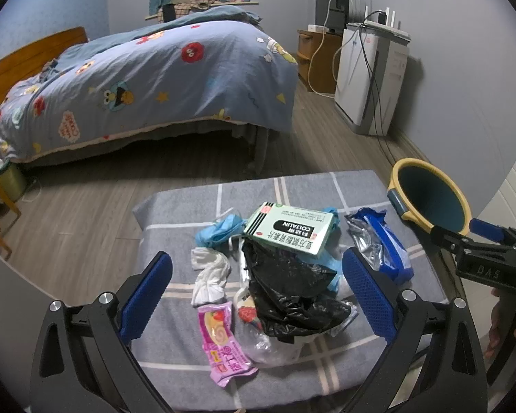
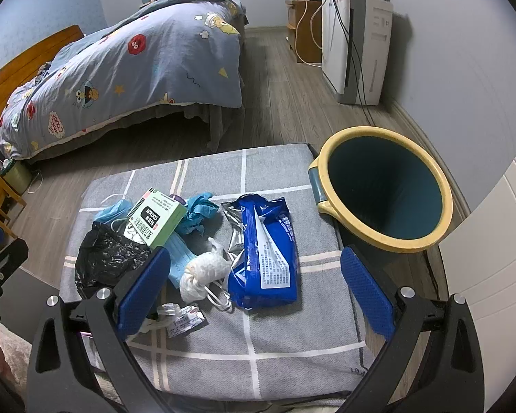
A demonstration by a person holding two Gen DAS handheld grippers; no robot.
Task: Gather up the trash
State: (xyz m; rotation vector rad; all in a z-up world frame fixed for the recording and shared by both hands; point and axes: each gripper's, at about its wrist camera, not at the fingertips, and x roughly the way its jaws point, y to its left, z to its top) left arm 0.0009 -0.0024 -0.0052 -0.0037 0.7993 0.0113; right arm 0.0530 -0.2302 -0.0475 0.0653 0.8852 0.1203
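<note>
My left hand-held gripper (image 1: pixel 256 290) hovers with its two blue pads spread wide, holding nothing, above a heap of trash on the grey checked surface (image 2: pixel 282 337). Left to right I count one pink snack wrapper (image 1: pixel 222 340), one white crumpled tissue (image 1: pixel 210 275), one black plastic bag (image 1: pixel 292 285), one green medicine box (image 1: pixel 290 229) and one blue foil packet (image 2: pixel 268 251). My right hand-held gripper (image 2: pixel 254 287) is equally wide apart and empty, over the foil packet. One yellow-rimmed bin (image 2: pixel 383 187) stands just beside the surface, at its right.
</note>
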